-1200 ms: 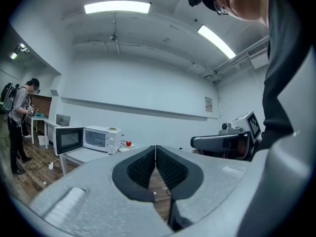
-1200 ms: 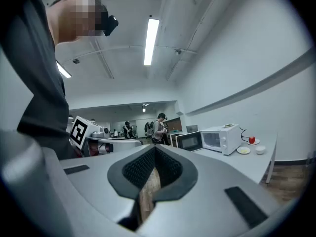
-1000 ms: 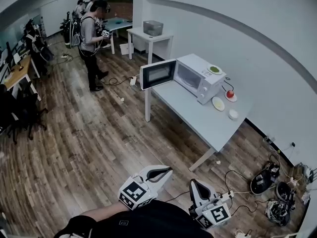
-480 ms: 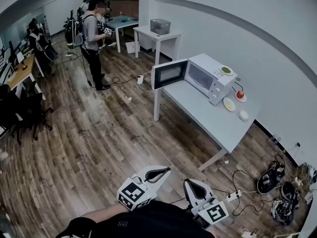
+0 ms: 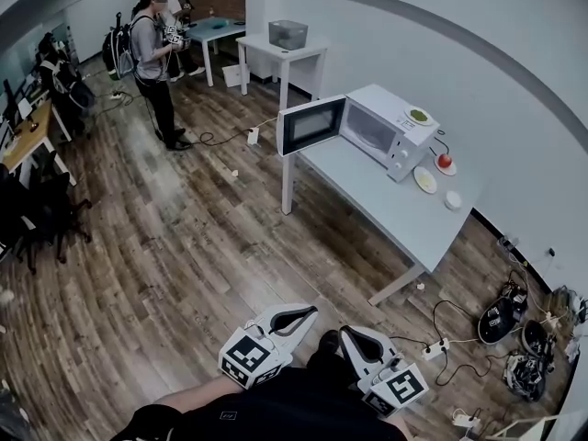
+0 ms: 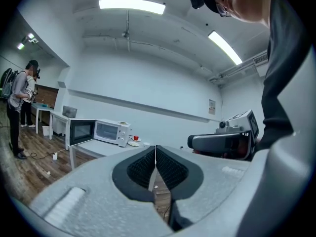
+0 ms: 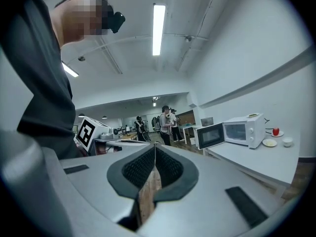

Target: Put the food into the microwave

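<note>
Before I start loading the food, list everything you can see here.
table: one, pale grey, along the wall
microwave: one, white, door open, on the table
dish: one, green, atop the microwave
plate: one, cream, beside the microwave
red item: one, on a saucer
bowl: one, white, beside the plate
bin: one, grey, on far small table
people: two standing, far left
power strip: one, white, floor right
left gripper: one, grey, shut, empty
right gripper: one, grey, shut, empty

What lay on the small plates beside the microwave, near the desk's wall-side edge, was shown too small to be identified.
</note>
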